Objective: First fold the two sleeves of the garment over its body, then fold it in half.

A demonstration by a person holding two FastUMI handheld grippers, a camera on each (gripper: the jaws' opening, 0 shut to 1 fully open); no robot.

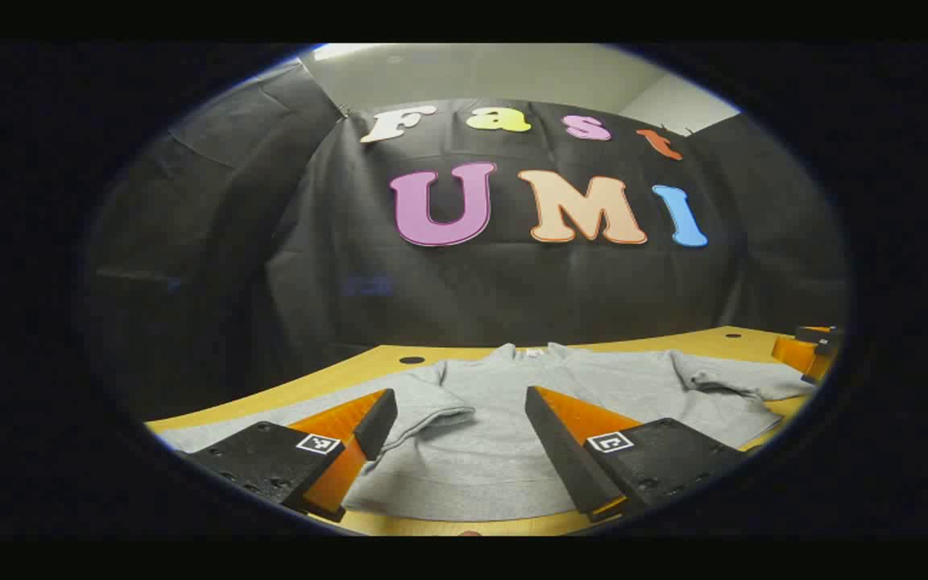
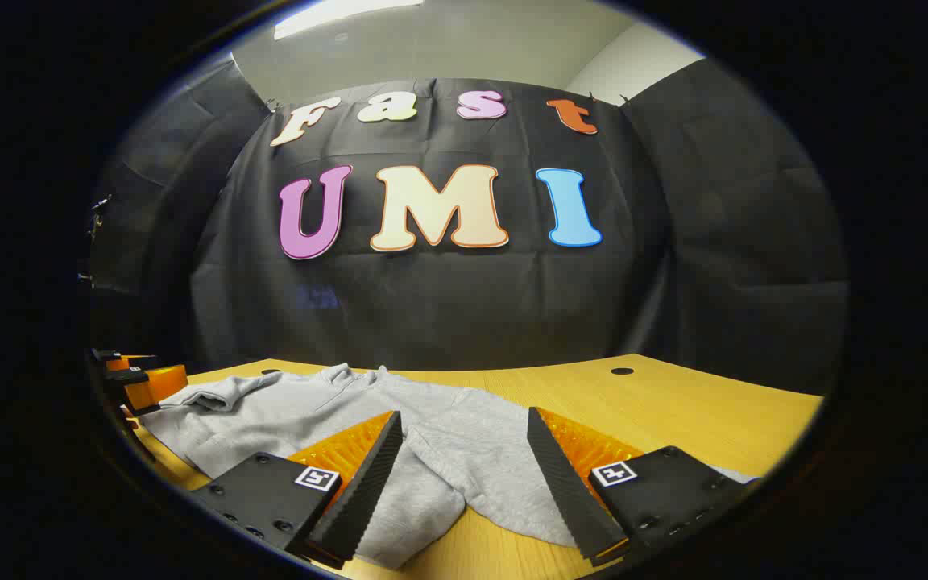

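Observation:
A grey sweatshirt (image 1: 504, 403) lies flat on the yellow table (image 1: 351, 374), its collar (image 1: 530, 352) at the far side. In the left gripper view my left gripper (image 1: 458, 407) hovers open just above the hem and body, and one sleeve (image 1: 742, 379) stretches off to the right. In the right gripper view the sweatshirt (image 2: 303, 411) spreads to the left, with a sleeve (image 2: 452, 455) running under my open right gripper (image 2: 464, 423). Nothing is held between either pair of fingers.
The right gripper (image 1: 810, 350) shows at the left gripper view's right edge; the left gripper (image 2: 142, 379) shows at the right gripper view's left edge. Small round holes (image 2: 621, 371) mark the tabletop (image 2: 673, 411). The black cloth wall stands behind the table.

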